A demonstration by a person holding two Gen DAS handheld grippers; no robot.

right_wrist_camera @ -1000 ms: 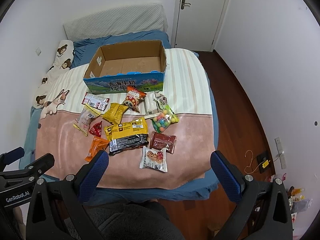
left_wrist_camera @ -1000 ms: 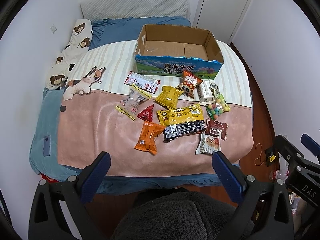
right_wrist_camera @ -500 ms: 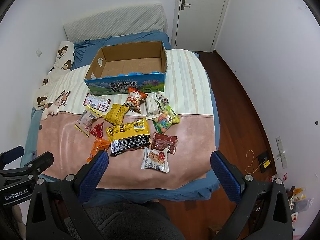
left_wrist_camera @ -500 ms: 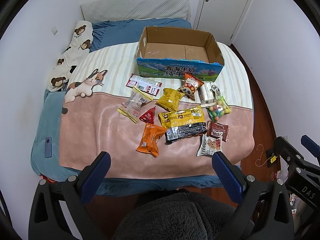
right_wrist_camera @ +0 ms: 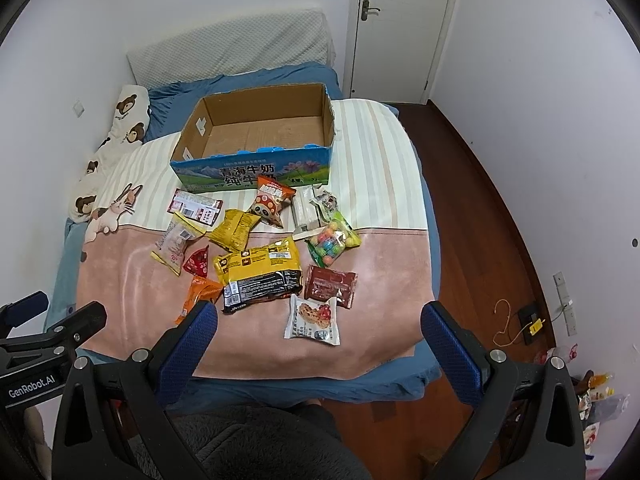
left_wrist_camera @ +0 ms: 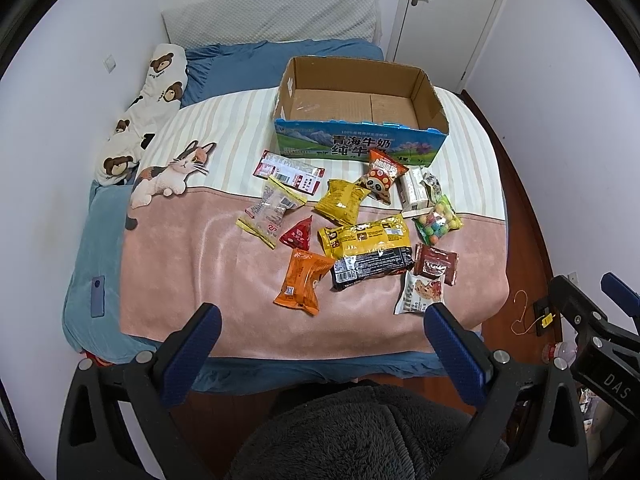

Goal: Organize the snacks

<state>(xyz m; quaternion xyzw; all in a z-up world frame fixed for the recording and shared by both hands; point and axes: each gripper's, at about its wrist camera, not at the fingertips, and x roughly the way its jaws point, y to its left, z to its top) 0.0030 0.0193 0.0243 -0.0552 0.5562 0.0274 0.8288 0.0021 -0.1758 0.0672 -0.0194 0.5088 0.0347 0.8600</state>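
— Why are both tongs hanging back over the foot of the bed (left_wrist_camera: 168, 280)?

— I haven't chosen yet. My left tongs (left_wrist_camera: 322, 346) and right tongs (right_wrist_camera: 318, 344) gape wide, holding nothing.

— And the snacks (right_wrist_camera: 260, 268)?

— Scattered mid-frame on the blanket, just below the empty box (right_wrist_camera: 256, 136) in the upper middle, so each hop should be short.

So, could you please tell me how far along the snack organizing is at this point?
Nothing looks done yet: the cardboard box is empty. Nothing is in hand either; the left gripper and right gripper hover with jaws open over the bed's near edge. All the snacks are left, from the orange packet to the candy bag.
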